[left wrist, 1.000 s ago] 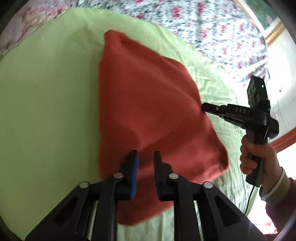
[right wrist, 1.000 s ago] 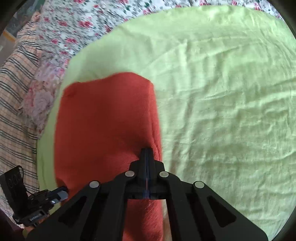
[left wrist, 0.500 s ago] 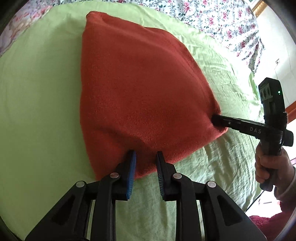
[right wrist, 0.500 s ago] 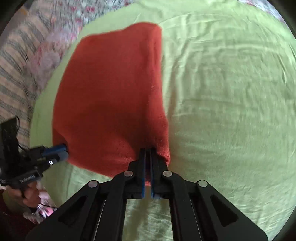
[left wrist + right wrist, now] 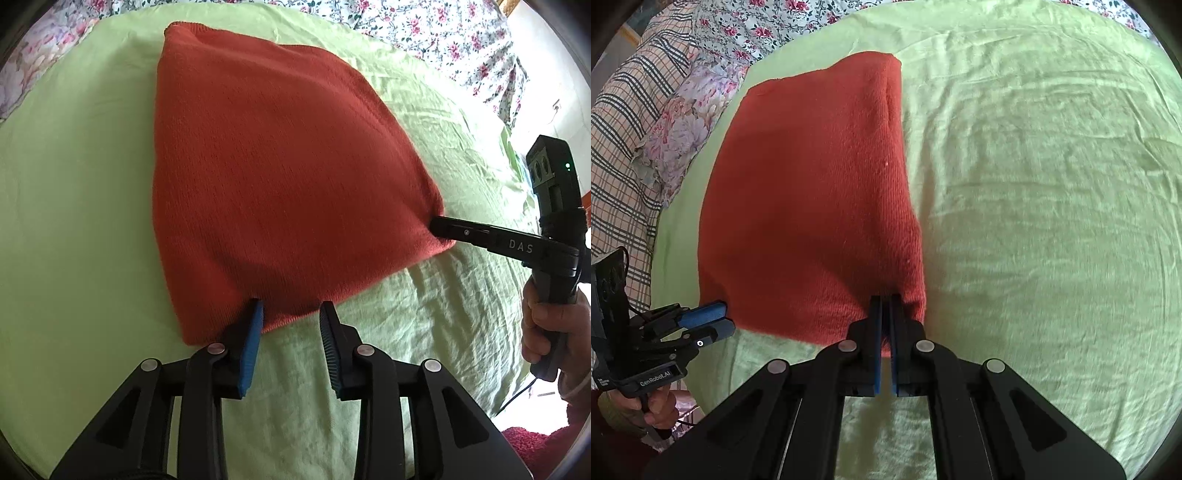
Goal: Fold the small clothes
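While the red knitted garment point(image 5: 280, 177) lies folded flat on the green sheet point(image 5: 74, 177) of the bed, the step in hand looks like letting go after laying a fold down. The left gripper point(image 5: 291, 317) has its blue-padded fingers point(image 5: 253, 332) spread apart, one pad touching the near hem and the other resting beside it on the sheet, holding nothing. The right gripper point(image 5: 885, 306) has its fingers pressed together on the near right corner of the cloth, so that corner is pinched.

To finish well, my judgement is that the right fingers should part before the gripper draws back, and draw back low and straight along the sheet so the knit does not drag and the top layer does not slide off the layer beneath. The soft fabric will likely spring a little, so a light press along the near hem would help it stay flat.

From the left wrist, the right gripper point(image 5: 437, 229) shows side-on at the cloth's right corner, with the person's hand point(image 5: 550, 332) on its handle, and the floral bedspread point(image 5: 424, 26) beyond. Only the right wrist view shows the doubled thickness along the garment's right edge, the left gripper point(image 5: 716, 319) parted at the near left corner, and a checked blanket point(image 5: 624, 129) off to the left.
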